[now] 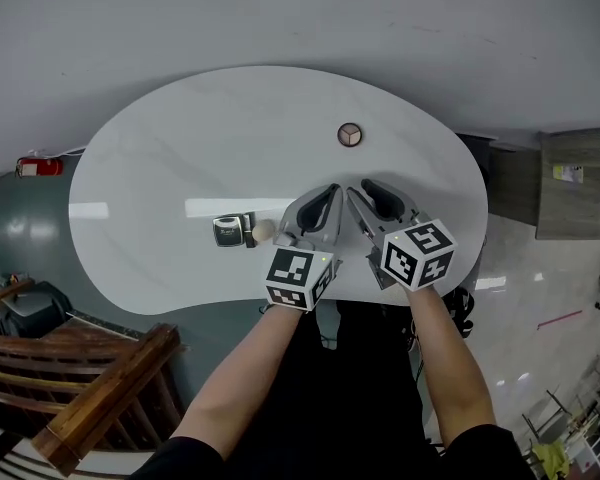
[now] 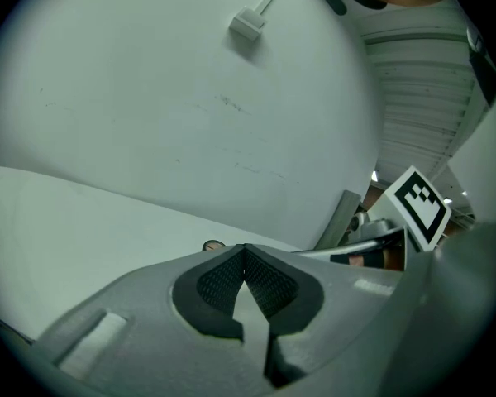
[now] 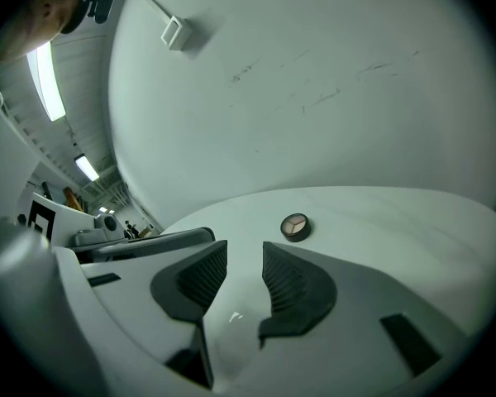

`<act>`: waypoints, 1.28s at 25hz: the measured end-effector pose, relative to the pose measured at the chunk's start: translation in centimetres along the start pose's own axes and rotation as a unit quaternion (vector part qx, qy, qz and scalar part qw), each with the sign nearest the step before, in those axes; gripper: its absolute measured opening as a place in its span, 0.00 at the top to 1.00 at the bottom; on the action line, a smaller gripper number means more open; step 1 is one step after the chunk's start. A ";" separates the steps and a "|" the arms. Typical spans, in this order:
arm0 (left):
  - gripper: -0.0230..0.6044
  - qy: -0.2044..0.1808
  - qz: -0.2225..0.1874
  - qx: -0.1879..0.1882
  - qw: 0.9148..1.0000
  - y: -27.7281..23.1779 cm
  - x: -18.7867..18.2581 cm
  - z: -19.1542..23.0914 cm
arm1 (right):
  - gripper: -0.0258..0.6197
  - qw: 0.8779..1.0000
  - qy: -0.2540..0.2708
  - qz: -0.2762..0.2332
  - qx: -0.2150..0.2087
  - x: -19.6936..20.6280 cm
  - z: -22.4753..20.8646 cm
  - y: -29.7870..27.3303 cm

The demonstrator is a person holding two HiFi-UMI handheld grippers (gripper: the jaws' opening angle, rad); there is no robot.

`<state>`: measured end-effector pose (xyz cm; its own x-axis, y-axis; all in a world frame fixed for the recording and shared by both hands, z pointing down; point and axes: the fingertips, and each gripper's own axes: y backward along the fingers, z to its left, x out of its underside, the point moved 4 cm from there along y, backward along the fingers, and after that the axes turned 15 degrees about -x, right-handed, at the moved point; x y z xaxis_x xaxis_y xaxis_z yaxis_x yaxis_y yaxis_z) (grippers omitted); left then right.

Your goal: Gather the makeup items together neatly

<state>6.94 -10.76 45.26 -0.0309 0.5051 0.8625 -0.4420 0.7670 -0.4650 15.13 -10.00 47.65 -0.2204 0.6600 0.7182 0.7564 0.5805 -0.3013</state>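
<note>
My left gripper (image 1: pixel 330 193) has its jaws shut tight, pad against pad, and there is nothing between them. My right gripper (image 1: pixel 368 190) has its jaws partly open, and all I see in the gap is the bare white tabletop (image 1: pixel 180 148). So I am not holding anything. The two sets of jaws sit close side by side over the near part of the tabletop, and both tilt down a little. A round eyeshadow compact (image 1: pixel 350 135) lies flat by itself in front of both jaw tips. In the right gripper view it is just past the tip of the right-hand jaw and not touching it. Three small makeup things lie together to the left of my left jaws. The beige ball (image 1: pixel 264 230) is just beside the left gripper's side. Next to it is a dark tube (image 1: pixel 250 230), and then a small square case (image 1: pixel 229 230) farthest from the jaws. These three are well apart from the round compact. In the left gripper view a small round edge (image 2: pixel 213 246) peeks over the tip of the shut jaws, but it is too small for me to tell what it is.
</note>
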 end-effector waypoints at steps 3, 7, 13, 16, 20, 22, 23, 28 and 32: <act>0.95 0.010 0.001 -0.017 1.000 -1.9 -0.2 0.2 | 0.72 1.000 -0.001 0.009 0.002 -0.8 -2.2 -0.9; 0.95 0.022 0.004 -0.038 0.999 -3.6 -0.2 0.9 | 0.69 0.998 0.029 0.037 0.033 -1.5 -5.0 -2.6; 0.95 0.044 0.014 -0.062 0.997 -5.1 0.6 1.8 | 0.63 0.990 0.078 0.094 0.068 -1.7 -7.7 -5.0; 0.95 0.052 0.017 -0.069 0.996 -5.4 0.9 2.1 | 0.60 0.985 0.100 0.116 0.084 -1.7 -8.5 -5.9; 0.95 0.060 0.018 -0.077 0.995 -5.4 1.1 2.7 | 0.59 0.979 0.121 0.134 0.097 -2.0 -9.0 -6.9; 0.95 0.064 0.019 -0.082 0.994 -5.2 1.2 3.2 | 0.58 0.974 0.139 0.151 0.101 -2.0 -9.0 -7.4; 0.95 0.066 0.018 -0.084 0.994 -5.2 1.2 3.4 | 0.58 0.970 0.148 0.160 0.104 -2.0 -9.1 -7.7; 0.95 0.074 0.015 -0.092 0.993 -4.8 1.1 4.1 | 0.58 0.953 0.178 0.215 0.122 -1.7 -9.3 -8.6; 0.95 0.078 0.016 -0.090 0.993 -4.2 1.4 3.9 | 0.62 0.954 0.165 0.218 0.125 -1.8 -9.3 -8.6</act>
<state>5.24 -14.83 49.18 0.1025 0.5743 0.8122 -0.2746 0.8011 -0.5318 14.79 -20.62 54.77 0.3184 0.7029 0.6360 0.5528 0.4074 -0.7269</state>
